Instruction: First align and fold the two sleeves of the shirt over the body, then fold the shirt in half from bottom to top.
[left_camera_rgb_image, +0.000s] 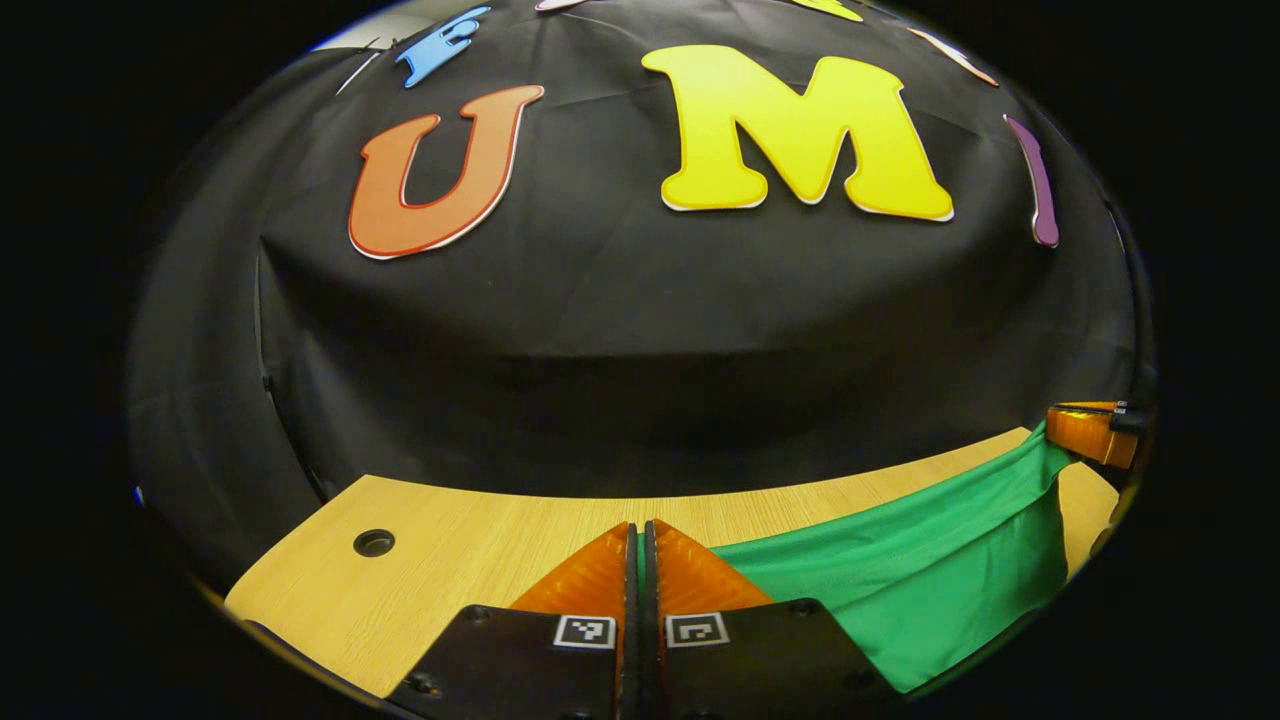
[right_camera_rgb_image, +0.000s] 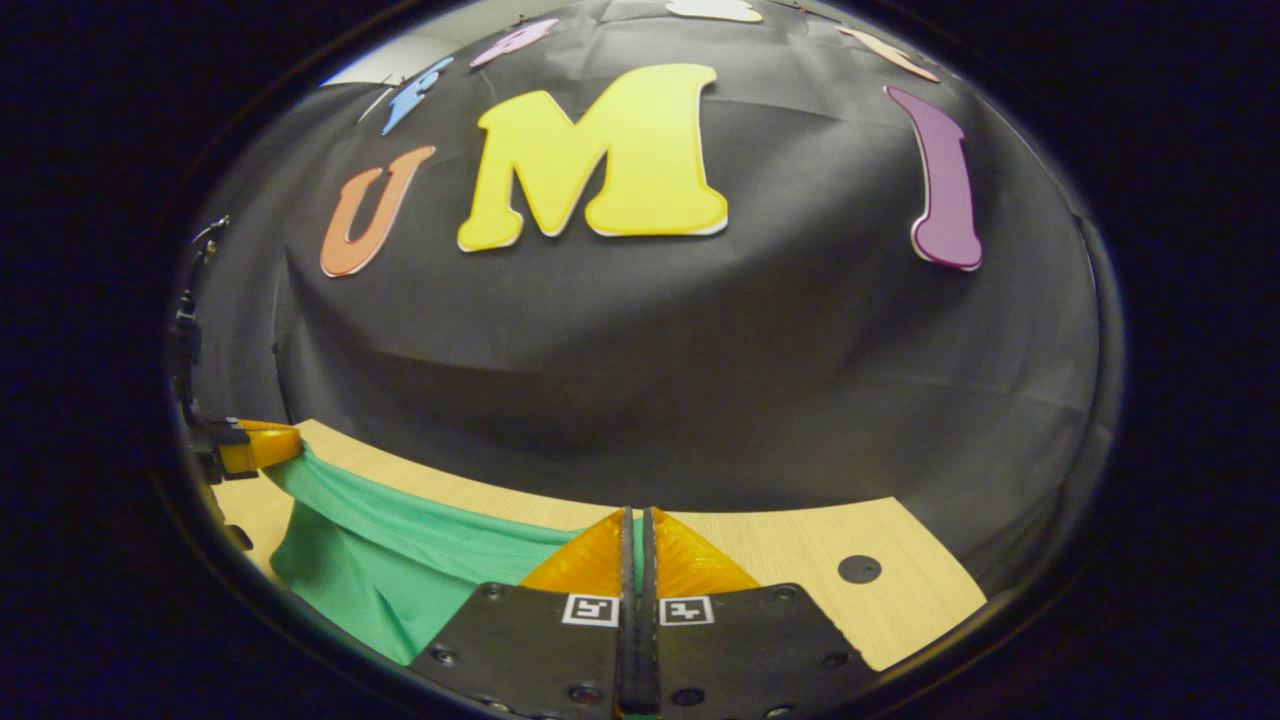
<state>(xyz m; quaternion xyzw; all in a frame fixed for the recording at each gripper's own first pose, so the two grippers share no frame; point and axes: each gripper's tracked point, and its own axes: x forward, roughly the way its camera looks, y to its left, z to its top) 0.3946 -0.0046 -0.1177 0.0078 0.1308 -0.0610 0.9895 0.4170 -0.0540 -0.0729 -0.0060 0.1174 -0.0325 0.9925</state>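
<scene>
One green shirt (left_camera_rgb_image: 930, 590) is hanging stretched above the wooden counter (left_camera_rgb_image: 470, 560), its upper edge running taut between both tools. The left hand-held gripper (left_camera_rgb_image: 640, 535) is pinching a thin strip of the cloth with fingers nearly closed, and the right hand-held gripper (right_camera_rgb_image: 638, 522) is clamping the opposite end likewise. A round hole (left_camera_rgb_image: 373, 543) is lying near the counter's corner.

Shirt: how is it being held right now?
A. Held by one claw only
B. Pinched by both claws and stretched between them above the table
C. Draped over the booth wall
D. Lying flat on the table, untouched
B: the left claw and right claw each pinch the green shirt, which spans taut between them above the wooden table.
</scene>
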